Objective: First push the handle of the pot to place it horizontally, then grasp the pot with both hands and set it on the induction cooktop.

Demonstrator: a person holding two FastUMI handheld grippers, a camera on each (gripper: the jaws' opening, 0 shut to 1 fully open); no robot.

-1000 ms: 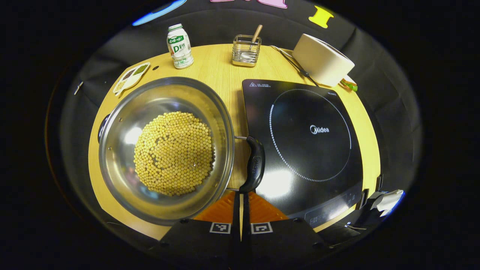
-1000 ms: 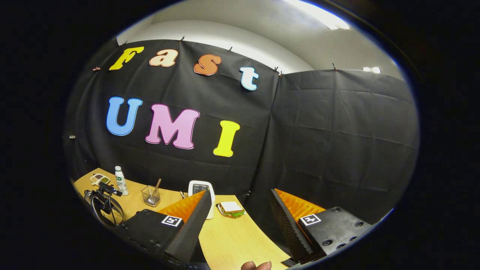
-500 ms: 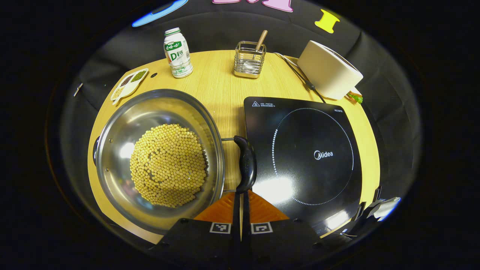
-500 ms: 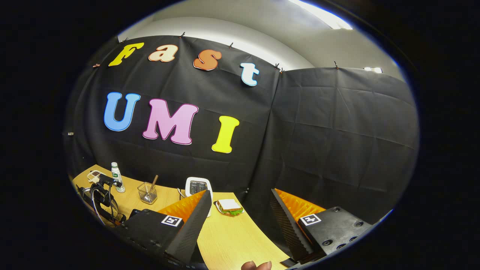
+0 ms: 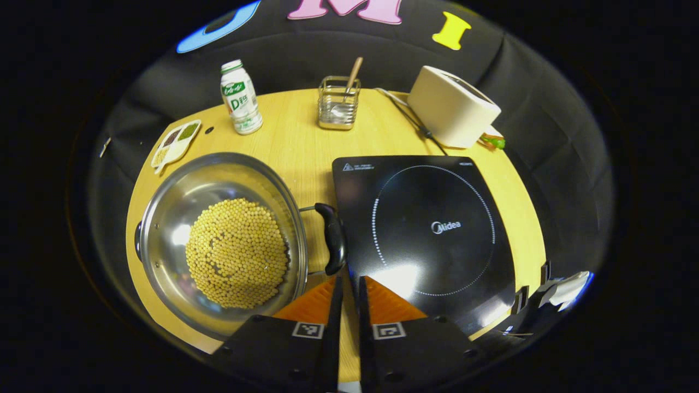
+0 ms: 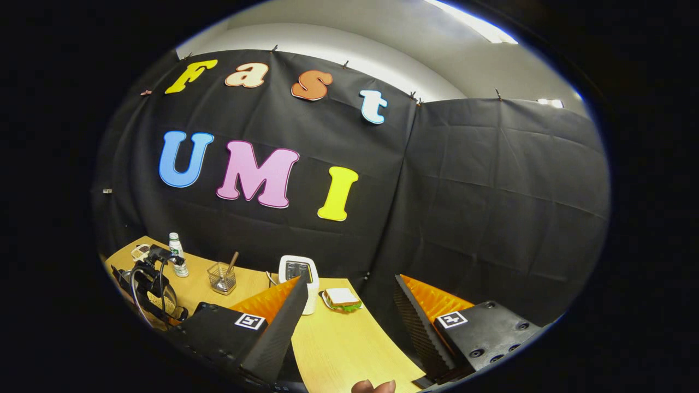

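Pot (image 5: 221,245): round, polished steel, with a mound of small yellow beans (image 5: 236,252) on its floor. It stood on the left half of the wooden table (image 5: 306,142), its near rim close to the table's front edge. Its black handle (image 5: 333,238) stuck out on the cooktop side, its tip just beside the cooktop's left edge; whether they touched could not be told.

Cooktop (image 5: 431,229): flat, glossy black square with a dotted ring, bare on top, filling the right half of the table to near the front and right edges. A strip of bare wood ran between pot and cooktop.

Left gripper (image 5: 349,284): fingers nearly together with a thin gap, holding nothing, tips just short of the handle's near end.

Right gripper (image 6: 349,297): jaws wide, holding nothing, raised above the table's right side and aimed at the cloth wall.

Back row, well apart from the pot: divided dish (image 5: 175,143), white bottle (image 5: 239,98), wire holder (image 5: 338,102) with a wooden stick, white toaster (image 5: 453,106) with its cord. A sandwich (image 6: 341,299) lay beside the toaster.
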